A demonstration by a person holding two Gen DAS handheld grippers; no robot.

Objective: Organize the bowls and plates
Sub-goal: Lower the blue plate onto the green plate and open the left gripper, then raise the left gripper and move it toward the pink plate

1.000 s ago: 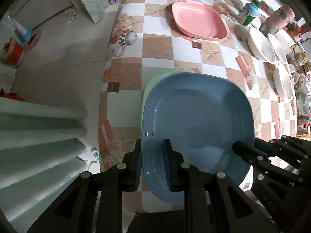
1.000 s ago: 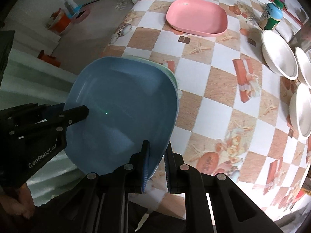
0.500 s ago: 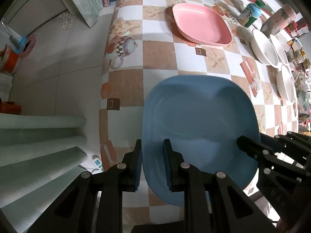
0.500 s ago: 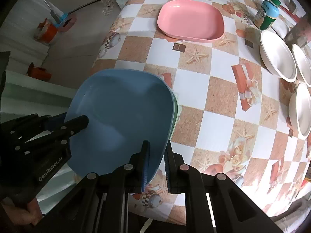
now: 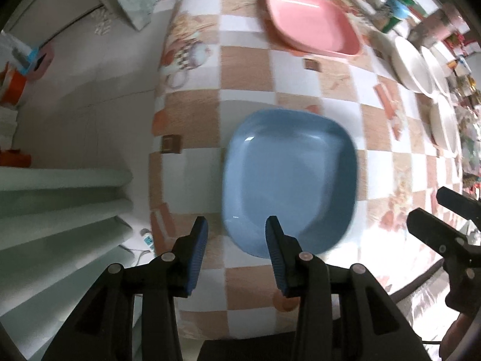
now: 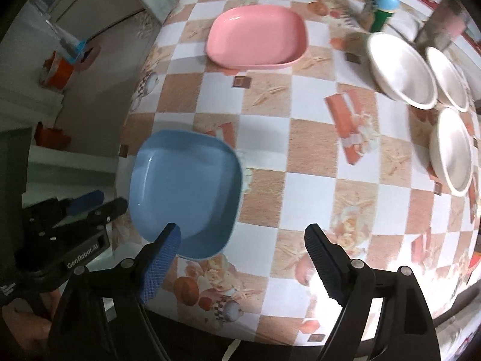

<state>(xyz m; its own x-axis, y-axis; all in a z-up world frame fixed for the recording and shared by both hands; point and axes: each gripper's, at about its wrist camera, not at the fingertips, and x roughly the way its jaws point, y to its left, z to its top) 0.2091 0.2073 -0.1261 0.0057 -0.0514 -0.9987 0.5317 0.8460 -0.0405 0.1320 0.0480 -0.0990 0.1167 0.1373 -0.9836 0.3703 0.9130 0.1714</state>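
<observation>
A blue plate (image 5: pixel 288 180) lies on the checkered table near its front left corner; it also shows in the right wrist view (image 6: pixel 186 192). It covers a green plate seen earlier, now hidden. My left gripper (image 5: pixel 236 231) is open and empty, just behind the plate's near rim. My right gripper (image 6: pixel 242 239) is wide open and empty above the table's front edge. A pink plate (image 5: pixel 312 27) lies at the far side, also in the right wrist view (image 6: pixel 258 36). Three white bowls (image 6: pixel 402 69) stand at the right.
A green and blue bottle (image 6: pixel 384 9) and a pink cup (image 6: pixel 445 27) stand at the back right. The table edge (image 5: pixel 156 138) drops to a tiled floor on the left, with an orange container (image 6: pixel 57 72) there.
Both grippers let go of the blue plate, opened and pulled back. The plate now rests on the table over the green plate.
</observation>
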